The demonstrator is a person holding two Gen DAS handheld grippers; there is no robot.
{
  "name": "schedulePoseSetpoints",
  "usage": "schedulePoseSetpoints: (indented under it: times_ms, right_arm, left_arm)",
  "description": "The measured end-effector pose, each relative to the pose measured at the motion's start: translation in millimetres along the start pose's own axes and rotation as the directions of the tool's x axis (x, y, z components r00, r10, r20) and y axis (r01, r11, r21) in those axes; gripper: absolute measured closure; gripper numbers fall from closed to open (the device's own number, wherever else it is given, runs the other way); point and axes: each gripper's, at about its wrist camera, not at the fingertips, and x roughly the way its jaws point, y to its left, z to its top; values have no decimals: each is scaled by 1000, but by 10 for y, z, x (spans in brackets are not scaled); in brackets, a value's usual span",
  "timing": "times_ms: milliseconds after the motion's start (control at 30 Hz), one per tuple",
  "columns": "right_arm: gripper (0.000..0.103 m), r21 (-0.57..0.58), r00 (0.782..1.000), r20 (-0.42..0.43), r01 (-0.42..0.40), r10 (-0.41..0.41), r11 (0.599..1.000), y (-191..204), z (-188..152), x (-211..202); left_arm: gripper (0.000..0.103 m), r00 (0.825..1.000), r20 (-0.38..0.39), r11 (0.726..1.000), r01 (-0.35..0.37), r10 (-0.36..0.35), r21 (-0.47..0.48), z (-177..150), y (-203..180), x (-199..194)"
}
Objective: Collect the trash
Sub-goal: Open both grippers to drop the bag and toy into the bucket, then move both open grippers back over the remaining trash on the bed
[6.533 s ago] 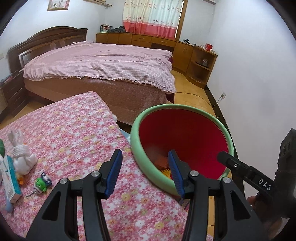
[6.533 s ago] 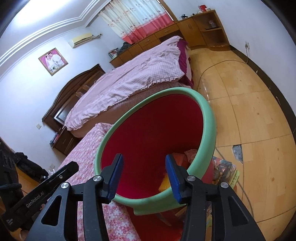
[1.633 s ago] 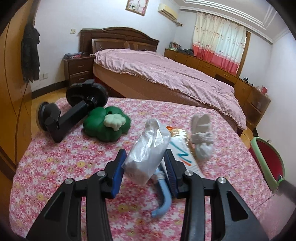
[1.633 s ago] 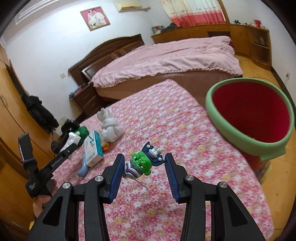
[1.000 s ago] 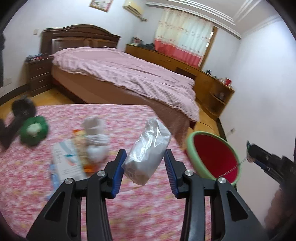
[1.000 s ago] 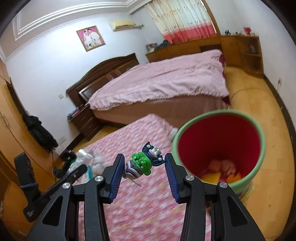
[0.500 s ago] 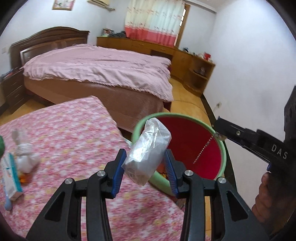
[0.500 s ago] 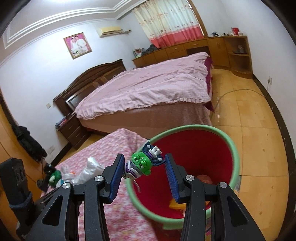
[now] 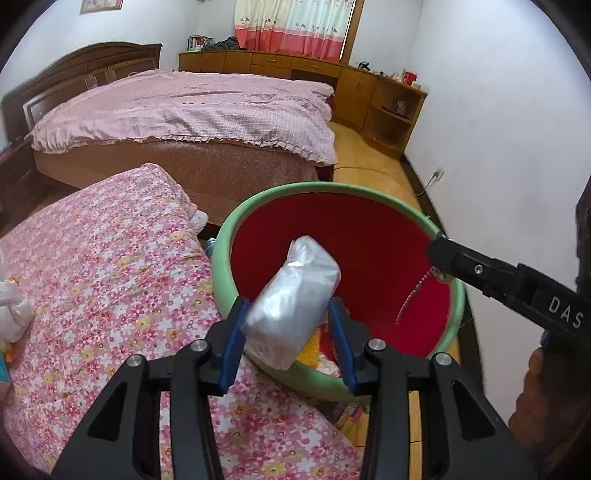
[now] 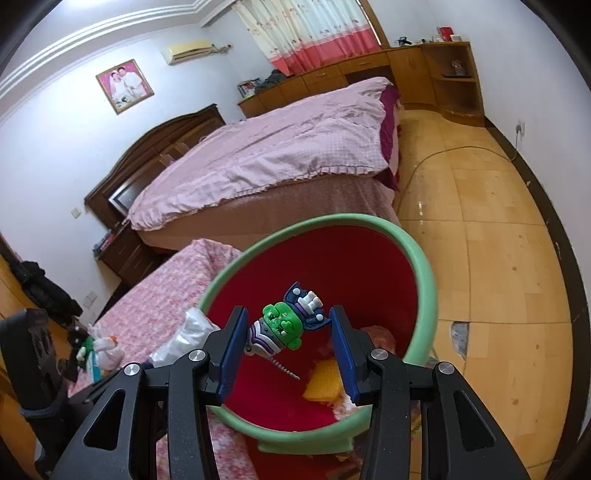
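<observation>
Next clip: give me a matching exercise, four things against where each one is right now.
Things:
1. clear plastic bag
2. green toy keychain
3. bin
4. white soft toy

Places:
A. lying on the flowered cloth
B. clamped in the right gripper
C. beside the flowered cloth, under both grippers
D. clamped in the left gripper

Pairs: 1-D, 2-B, 3-C, 4-A

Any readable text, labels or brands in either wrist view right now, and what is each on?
"DAS": white letters on the black arm of the right tongs, cut off by the edge of the left wrist view.
Framed picture on the wall: no lettering legible.
Items on the far shelves: too small to read.
</observation>
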Motion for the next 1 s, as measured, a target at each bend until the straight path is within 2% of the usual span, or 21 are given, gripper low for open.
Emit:
schedulePoseSetpoints:
  times_ms: [233,600,767,1000]
  right_arm:
    - [56,25,999,-49,-18,19,1000,-51,-74,81]
    - [55,102,998,-58,-5,11,995,-149,-156,79]
    - [55,93,1000,-27,-8,10,996,-51,-181,-95]
    - [55,16,999,28,-20,19,1000,325,-305,-437]
  left_arm:
    - [58,1000,-28,1000,-8,8,6,-24,-43,11]
    - [55,1000,13,1000,-15,15,-14,-58,159,-360]
    - [55,999,35,999,-32,33,-28,-131,292,-584]
    - [55,995,72,995,-63,68,-72,-254,588,-928]
